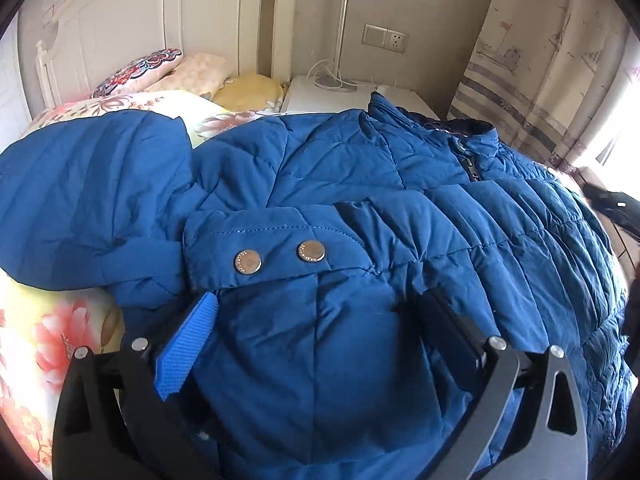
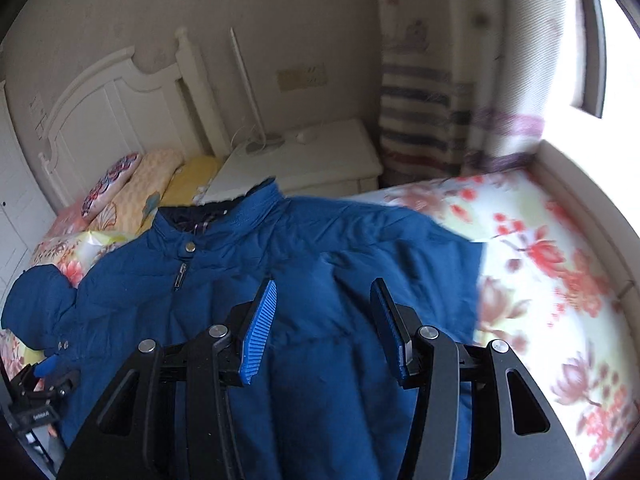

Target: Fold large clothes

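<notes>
A blue quilted jacket [image 1: 360, 168] lies front up on the floral bed sheet [image 2: 540, 264], with its collar [image 2: 224, 208] toward the nightstand. One sleeve is folded across the chest, and its cuff with two metal snaps [image 1: 280, 258] lies just ahead of my left gripper [image 1: 318, 296]. That gripper stands wide open over the sleeve end; the fabric bulges between its fingers but the pads do not press on it. My right gripper [image 2: 325, 283] hovers half open above the jacket's other side with nothing between its blue pads [image 2: 260, 328]. The left gripper [image 2: 52, 372] also shows at the lower left.
A white nightstand [image 2: 304, 160] with a lamp base [image 1: 336, 84] and cables stands past the collar. Pillows [image 1: 160, 68] lie by the white headboard [image 1: 120, 20]. A curtain [image 2: 432, 112] and a window ledge [image 2: 580, 176] border the bed on the right.
</notes>
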